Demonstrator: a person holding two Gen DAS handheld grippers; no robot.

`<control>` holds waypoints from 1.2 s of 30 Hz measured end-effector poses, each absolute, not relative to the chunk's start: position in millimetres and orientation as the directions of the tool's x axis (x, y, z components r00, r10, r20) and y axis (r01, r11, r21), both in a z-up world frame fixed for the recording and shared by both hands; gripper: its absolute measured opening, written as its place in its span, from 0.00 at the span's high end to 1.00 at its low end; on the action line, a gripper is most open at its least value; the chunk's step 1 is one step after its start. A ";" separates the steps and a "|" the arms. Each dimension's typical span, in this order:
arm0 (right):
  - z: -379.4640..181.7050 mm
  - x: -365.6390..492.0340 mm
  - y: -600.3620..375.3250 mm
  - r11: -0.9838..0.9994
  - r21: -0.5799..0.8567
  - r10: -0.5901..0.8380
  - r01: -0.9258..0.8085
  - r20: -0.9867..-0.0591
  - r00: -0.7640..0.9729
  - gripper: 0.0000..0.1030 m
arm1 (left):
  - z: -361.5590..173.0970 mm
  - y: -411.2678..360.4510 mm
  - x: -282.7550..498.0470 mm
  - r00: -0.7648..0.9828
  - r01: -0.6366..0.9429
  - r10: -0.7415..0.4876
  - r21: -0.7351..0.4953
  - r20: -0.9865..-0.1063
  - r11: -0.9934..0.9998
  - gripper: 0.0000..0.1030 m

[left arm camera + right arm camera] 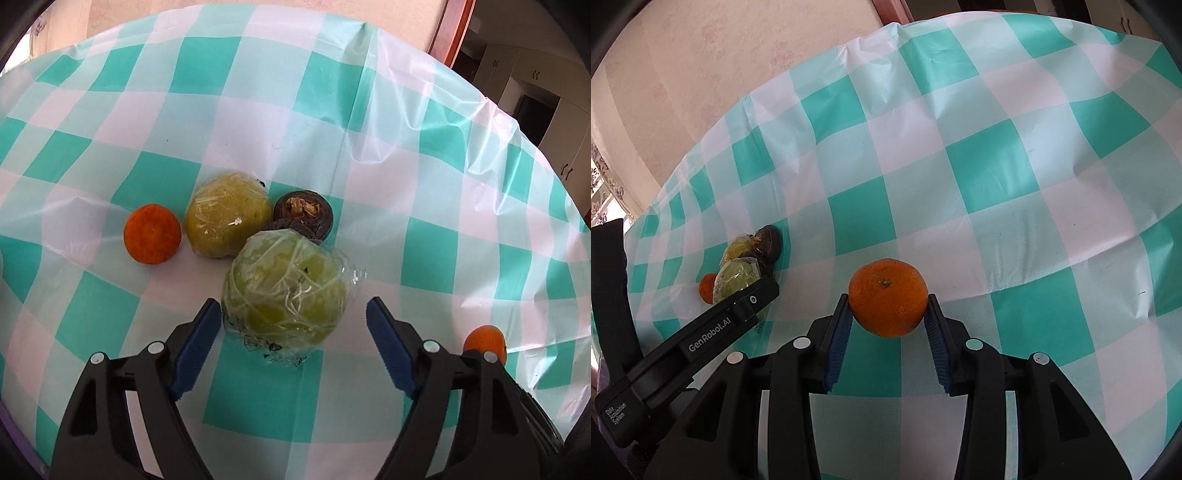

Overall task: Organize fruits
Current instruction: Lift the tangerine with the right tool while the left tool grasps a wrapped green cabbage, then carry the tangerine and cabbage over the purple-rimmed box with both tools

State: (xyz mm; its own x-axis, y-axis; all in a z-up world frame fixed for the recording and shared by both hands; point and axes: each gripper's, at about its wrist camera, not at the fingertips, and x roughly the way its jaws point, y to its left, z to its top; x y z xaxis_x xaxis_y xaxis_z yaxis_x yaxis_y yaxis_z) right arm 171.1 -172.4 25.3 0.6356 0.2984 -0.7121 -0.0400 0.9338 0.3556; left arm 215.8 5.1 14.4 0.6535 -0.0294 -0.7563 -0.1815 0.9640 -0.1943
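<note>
Blue-padded left gripper (293, 317) straddles the wrapped green fruit (286, 288), jaws parted, the left pad just brushing the wrap and the right pad clear, so nothing is held yet. Beyond it on the checked tablecloth (369, 110), left to right, lie a small orange (152, 234), a wrapped yellow fruit (227, 214) and two dark fruits (304, 214), all bunched close. Off to the right, the right gripper (888, 314) is clamped on a second orange (888, 297); next, I judge, it carries that one over to the cluster.

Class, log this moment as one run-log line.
left tool: open, around plastic-wrapped green fruit | right tool: shut on round orange mandarin
</note>
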 end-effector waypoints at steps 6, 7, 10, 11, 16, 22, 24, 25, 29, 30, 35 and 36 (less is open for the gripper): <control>25.8 170.4 -172.9 0.928 0.368 0.317 -0.054 -0.708 0.631 0.61 | 15.5 1.0 226.6 0.649 -0.198 0.011 -0.155 -0.761 0.968 0.37; 25.6 170.3 -173.0 0.928 0.369 0.317 -0.052 -0.708 0.631 0.61 | 16.2 4.0 225.3 0.656 -0.198 -0.004 -0.177 -0.754 0.964 0.38; 25.0 171.9 -170.5 0.926 0.374 0.323 -0.054 -0.708 0.628 0.61 | 19.2 12.4 218.3 0.684 -0.197 -0.034 -0.229 -0.729 0.953 0.38; 24.4 172.0 -171.3 0.925 0.376 0.323 -0.051 -0.710 0.626 0.61 | 21.3 12.3 215.9 0.695 -0.188 -0.039 -0.234 -0.718 0.954 0.38; 23.8 172.9 -173.7 0.923 0.383 0.319 -0.036 -0.710 0.628 0.61 | 28.7 10.6 198.0 0.730 -0.159 -0.066 -0.262 -0.681 0.952 0.38; 26.0 167.6 -172.2 0.923 0.381 0.327 -0.055 -0.700 0.635 0.61 | 29.5 16.1 157.2 0.735 -0.176 -0.094 -0.323 -0.672 0.930 0.38; 27.2 162.4 -169.9 0.924 0.375 0.334 -0.073 -0.699 0.632 0.61 | 27.8 20.8 146.2 0.729 -0.183 -0.117 -0.356 -0.674 0.917 0.38; 26.8 159.4 -169.4 0.923 0.377 0.337 -0.072 -0.703 0.627 0.61 | 25.7 23.7 137.4 0.728 -0.189 -0.123 -0.371 -0.674 0.909 0.38; 28.7 136.2 -168.2 0.925 0.377 0.323 -0.055 -0.699 0.638 0.61 | 20.0 28.8 105.9 0.733 -0.208 -0.122 -0.392 -0.669 0.896 0.38; 29.3 129.7 -166.5 0.928 0.369 0.318 -0.058 -0.700 0.639 0.61 | 19.6 30.7 97.9 0.735 -0.211 -0.119 -0.392 -0.667 0.895 0.38; 34.4 92.3 -154.2 0.943 0.322 0.297 -0.085 -0.699 0.650 0.61 | 21.9 38.9 53.0 0.743 -0.201 -0.108 -0.374 -0.661 0.906 0.38; 35.2 83.9 -152.7 0.943 0.320 0.298 -0.090 -0.696 0.653 0.61 | 21.9 39.3 45.3 0.745 -0.199 -0.107 -0.374 -0.658 0.906 0.38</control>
State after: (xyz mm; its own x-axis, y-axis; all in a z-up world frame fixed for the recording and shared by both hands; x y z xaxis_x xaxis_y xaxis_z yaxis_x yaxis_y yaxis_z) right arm 83.9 -152.7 35.2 0.6530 0.2983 -0.6962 -0.0900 0.9432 0.3198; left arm 45.3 39.3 21.9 0.7453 -0.1073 -0.6581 -0.1994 0.9059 -0.3735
